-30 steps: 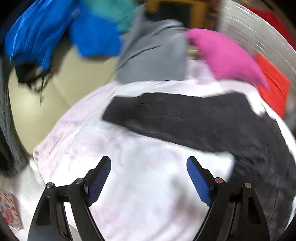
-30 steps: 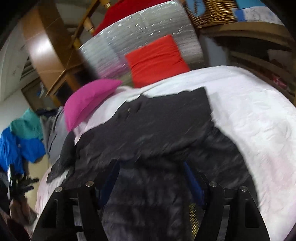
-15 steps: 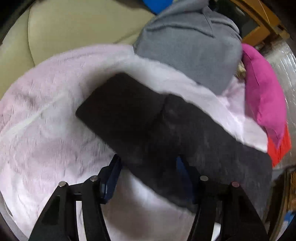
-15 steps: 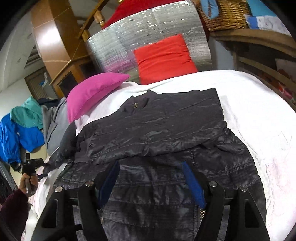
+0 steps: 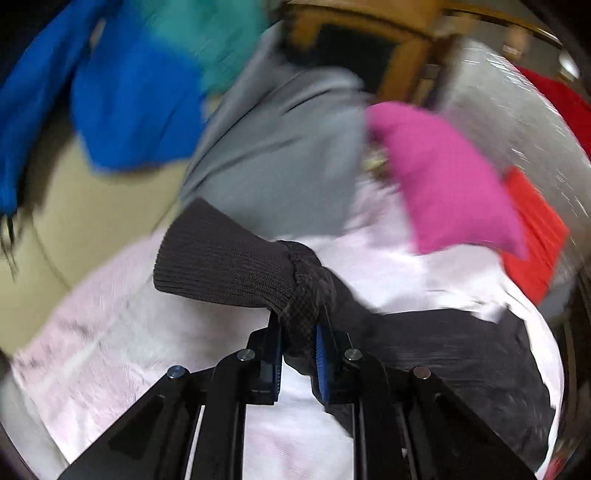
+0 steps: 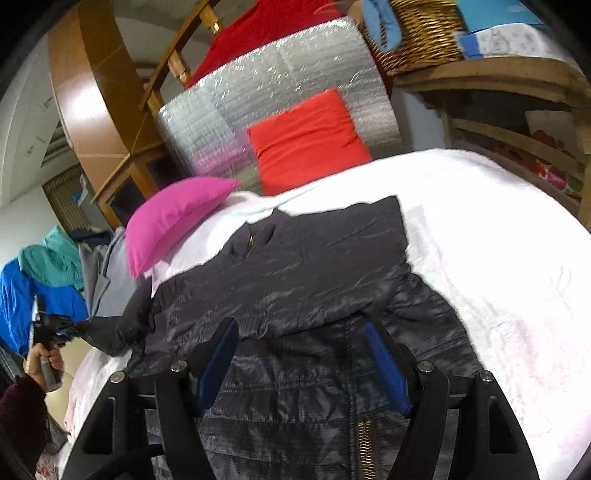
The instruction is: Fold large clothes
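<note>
A dark quilted jacket (image 6: 314, 266) lies spread on the white-pink bed cover (image 6: 498, 240), collar toward the pillows. In the left wrist view its sleeve is bunched just behind the ribbed cuff (image 5: 221, 266). My left gripper (image 5: 297, 354) is closing its jaws on that sleeve, and the blue pads press on the fabric. The right wrist view shows the same gripper (image 6: 55, 328) at far left in a person's hand (image 6: 44, 365), with the sleeve (image 6: 110, 332) drawn out sideways. My right gripper (image 6: 301, 354) hovers open over the jacket's body, nothing between its fingers.
A pink pillow (image 6: 173, 218) and a red cushion (image 6: 306, 140) lean at the head of the bed against a silver foil panel (image 6: 277, 85). Grey (image 5: 277, 147), blue (image 5: 129, 110) and teal garments pile at the left. Wooden shelves with a wicker basket (image 6: 421, 33) stand right.
My left gripper went from wide open over the cover to shut on the jacket sleeve by the cuff, and raised it. The right gripper stayed open over the jacket, shifting slightly.
</note>
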